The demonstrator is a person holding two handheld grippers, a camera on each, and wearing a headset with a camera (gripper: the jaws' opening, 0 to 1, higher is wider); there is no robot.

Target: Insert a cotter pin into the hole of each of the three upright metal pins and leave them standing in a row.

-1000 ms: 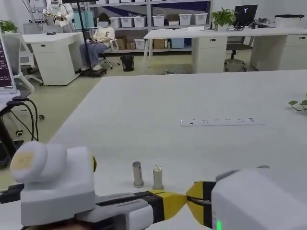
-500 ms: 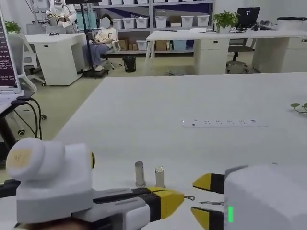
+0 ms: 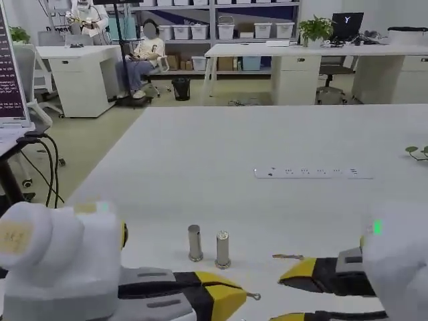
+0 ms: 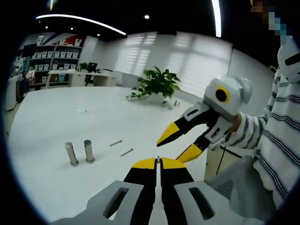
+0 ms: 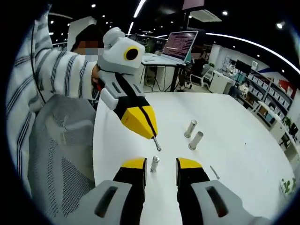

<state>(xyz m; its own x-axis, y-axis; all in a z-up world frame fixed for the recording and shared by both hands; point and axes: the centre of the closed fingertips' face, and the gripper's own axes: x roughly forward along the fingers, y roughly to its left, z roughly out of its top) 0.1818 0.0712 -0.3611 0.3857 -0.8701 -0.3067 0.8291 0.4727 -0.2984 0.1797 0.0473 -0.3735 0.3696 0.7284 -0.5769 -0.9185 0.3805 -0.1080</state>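
Pinching cotter pin (image 5: pixel 157 146): left hand-held gripper (image 5: pixel 152 135); right hand-held gripper (image 5: pixel 161 162) agape.

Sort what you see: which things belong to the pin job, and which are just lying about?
Job: metal pins, loose cotter pin, held cotter pin, left claw, right claw.
Lying about: power strip, plant, laptop.
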